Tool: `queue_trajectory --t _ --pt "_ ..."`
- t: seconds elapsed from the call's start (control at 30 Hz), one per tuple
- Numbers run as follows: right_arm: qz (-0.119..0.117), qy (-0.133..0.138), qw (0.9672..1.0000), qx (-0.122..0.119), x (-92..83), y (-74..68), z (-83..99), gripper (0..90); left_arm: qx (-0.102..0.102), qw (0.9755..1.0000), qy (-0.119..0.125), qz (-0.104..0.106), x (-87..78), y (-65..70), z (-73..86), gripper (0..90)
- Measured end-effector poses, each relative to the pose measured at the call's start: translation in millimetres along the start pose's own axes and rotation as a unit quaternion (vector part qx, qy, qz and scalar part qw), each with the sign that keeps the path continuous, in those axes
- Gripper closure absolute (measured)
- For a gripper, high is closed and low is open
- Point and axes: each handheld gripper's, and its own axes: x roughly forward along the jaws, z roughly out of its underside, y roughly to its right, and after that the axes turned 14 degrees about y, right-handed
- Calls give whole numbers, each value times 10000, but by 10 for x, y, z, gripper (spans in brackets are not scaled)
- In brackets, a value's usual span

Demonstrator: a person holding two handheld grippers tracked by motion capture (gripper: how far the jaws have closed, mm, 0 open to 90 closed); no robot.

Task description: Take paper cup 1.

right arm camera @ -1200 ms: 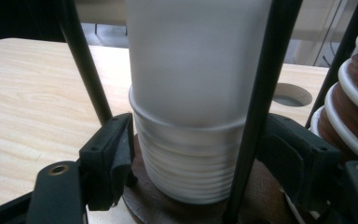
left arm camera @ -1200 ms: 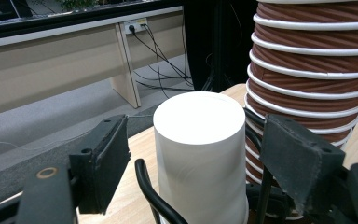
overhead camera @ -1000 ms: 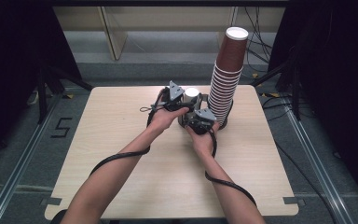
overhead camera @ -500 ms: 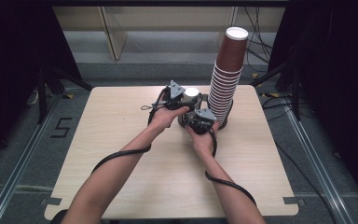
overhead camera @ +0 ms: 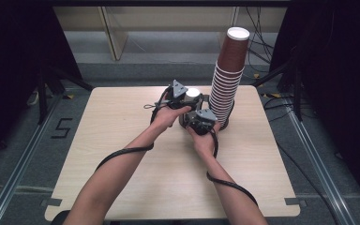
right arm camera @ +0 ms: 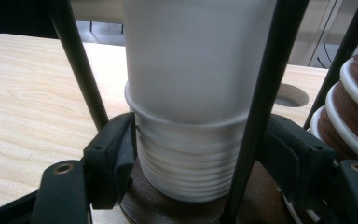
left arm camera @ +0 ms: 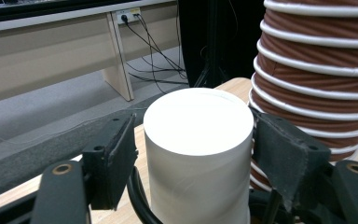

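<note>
Very little has moved since the earlier frames: our forearms, both claws and the cups sit where they were a second ago, so we read this as a held grip rather than a pull under way.

From the largest thing down: the tabletop is bare wood on its near half, and all the work sits at its far middle. The tall stack of brown cups stands upside down just right of our hands, its white-bottomed top cup highest. Just beside it, to the left, stands the small stack of white cups, also upside down.

The left claw straddles the top white cup; the pads look to be at its sides, though we cannot tell whether they press or merely touch. The right claw sits lower, its jaws set either side of the ribbed rims of the cups beneath, again close but not plainly pinching.

With nothing shifting, we judge the separation not yet begun: one claw is placed to steady the lower cups while the other lifts the top one free.
</note>
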Motion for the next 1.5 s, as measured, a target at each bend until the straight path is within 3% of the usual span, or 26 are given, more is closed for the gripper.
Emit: queue_trajectory --t 0.07,0.13,0.47,0.67,0.7,0.73,0.77,0.8,0.83,0.93,1.07,1.1,1.13,1.5 --pt "9 -3 9999 129 2 -16 6 297 -43 10000 -7 41 16 1 3 324" --pt "-28 -29 10000 39 -2 0 1 299 -41 10000 -17 56 24 -5 5 330" --pt "27 -49 10000 76 -2 -9 3 301 -71 9999 -20 76 44 4 7 343" --pt "18 -42 10000 84 -2 -7 4 303 -74 9999 108 51 8 11 -61 353" --pt "77 20 9999 -74 11 3 15 303 -30 9999 150 30 -12 13 -102 363" --pt "77 20 9999 -74 11 3 15 303 -30 9999 150 30 -12 13 -102 371" --pt "60 8 10000 -56 10 1 11 302 -45 9998 181 24 -21 15 -121 371" --pt "-70 -45 9998 180 -4 -16 -7 299 -26 9998 211 24 -26 12 -134 383" --pt "-34 -19 9999 -127 -3 14 -2 292 3 9997 252 21 -33 11 -151 422" --pt "-81 -139 9999 5 -20 -2 -14 290 92 9999 123 7 -10 -1 -153 393" --pt "-145 -103 9998 91 -1 -4 -7 288 22 10000 29 -22 24 -9 -110 323" --pt "-142 -111 9998 68 0 -4 -10 286 -5 10000 -24 -7 38 -4 -89 309" --pt "-56 -127 9998 -126 6 9 -4 284 6 10000 -47 -8 49 -1 -74 293" --pt "-137 -118 9998 66 5 -10 -2 283 -58 9998 -175 -32 160 31 31 322"
